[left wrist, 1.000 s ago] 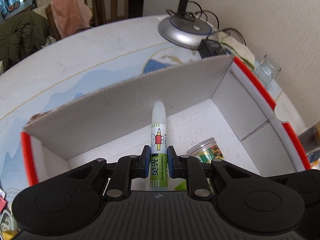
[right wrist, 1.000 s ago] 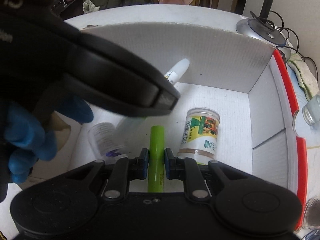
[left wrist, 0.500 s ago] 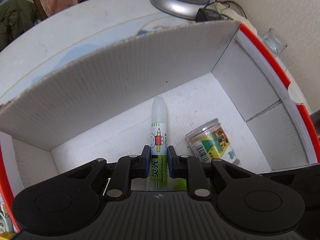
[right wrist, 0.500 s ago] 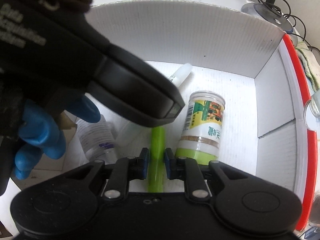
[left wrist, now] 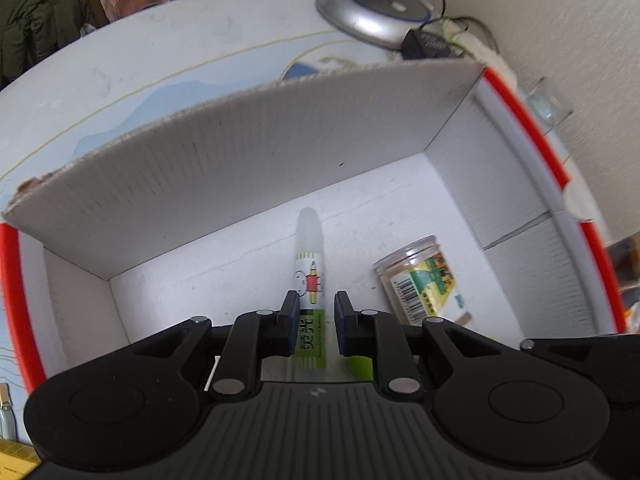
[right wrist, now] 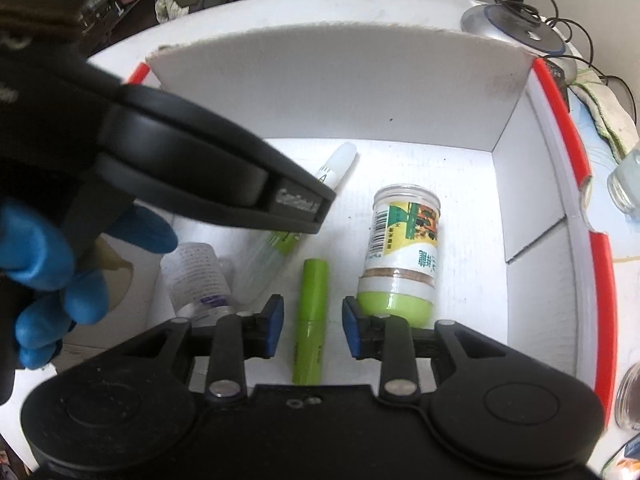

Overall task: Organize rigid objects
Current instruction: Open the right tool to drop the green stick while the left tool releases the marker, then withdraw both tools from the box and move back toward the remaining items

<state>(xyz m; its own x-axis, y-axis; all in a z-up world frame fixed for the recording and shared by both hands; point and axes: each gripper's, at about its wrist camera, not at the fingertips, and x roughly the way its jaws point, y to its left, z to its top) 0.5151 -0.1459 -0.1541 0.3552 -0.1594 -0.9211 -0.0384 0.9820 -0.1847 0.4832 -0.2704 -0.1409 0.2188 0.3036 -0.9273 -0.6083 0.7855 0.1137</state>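
A white corrugated cardboard box with red-edged flaps takes up most of both views, standing on a pale round table. On its floor, toward the right, a clear plastic jar with a green lid and a yellow-green label lies on its side, lid toward the near edge. A small clear bottle with printed text lies at the near left, beside a blue-gloved hand. The left gripper is clamped narrow on a white glue pen with a green label and translucent cap, its cap pointing at the far wall. The right gripper is opening its jaws; a slim lime-green plastic tube lies on the box floor between them, clear of both pads, just left of the jar.
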